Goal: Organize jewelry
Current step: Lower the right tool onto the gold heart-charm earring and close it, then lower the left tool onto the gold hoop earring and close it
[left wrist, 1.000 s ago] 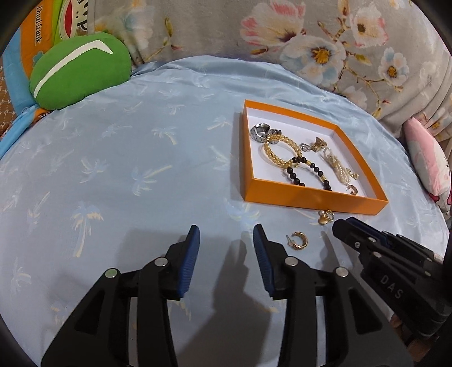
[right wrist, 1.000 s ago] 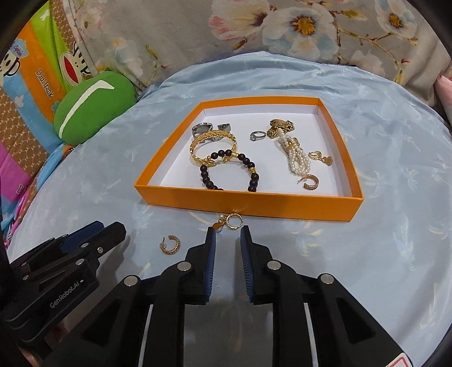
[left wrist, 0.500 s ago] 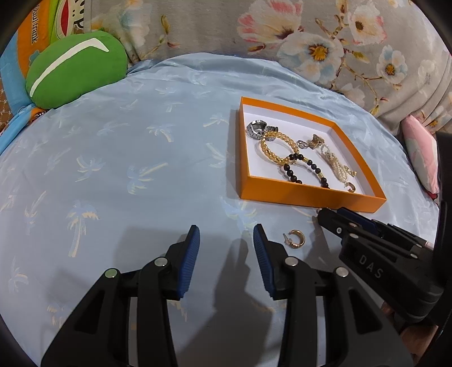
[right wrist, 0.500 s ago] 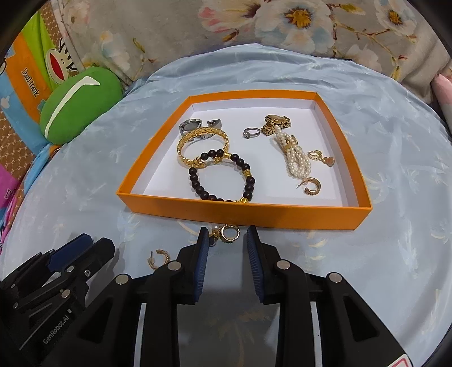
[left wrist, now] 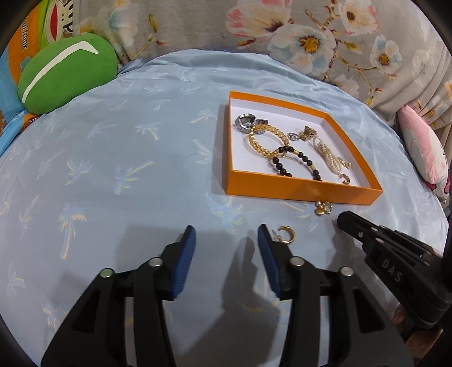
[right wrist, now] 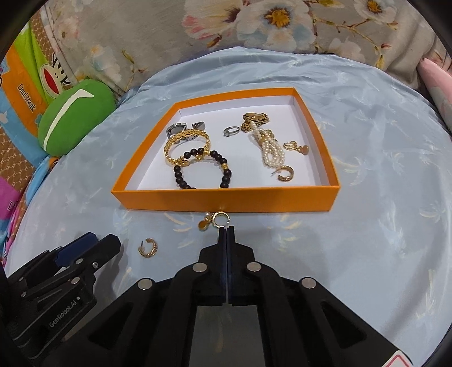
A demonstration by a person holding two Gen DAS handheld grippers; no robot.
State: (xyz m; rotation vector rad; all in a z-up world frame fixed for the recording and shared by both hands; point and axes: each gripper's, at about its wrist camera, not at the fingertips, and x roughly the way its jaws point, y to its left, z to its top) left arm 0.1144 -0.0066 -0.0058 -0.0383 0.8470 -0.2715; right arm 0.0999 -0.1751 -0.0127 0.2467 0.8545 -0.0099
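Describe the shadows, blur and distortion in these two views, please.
Left wrist view: the left gripper throws dark shadows on the cloth; fisheye bends the box. Right wrist view: box edge slightly blurred, black corners, no glare.

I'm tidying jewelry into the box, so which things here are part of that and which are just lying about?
Part of the job:
orange box
dangle earring
gold hoop earring
jewelry in the box

Lying about:
green cushion
floral fabric
pink cushion
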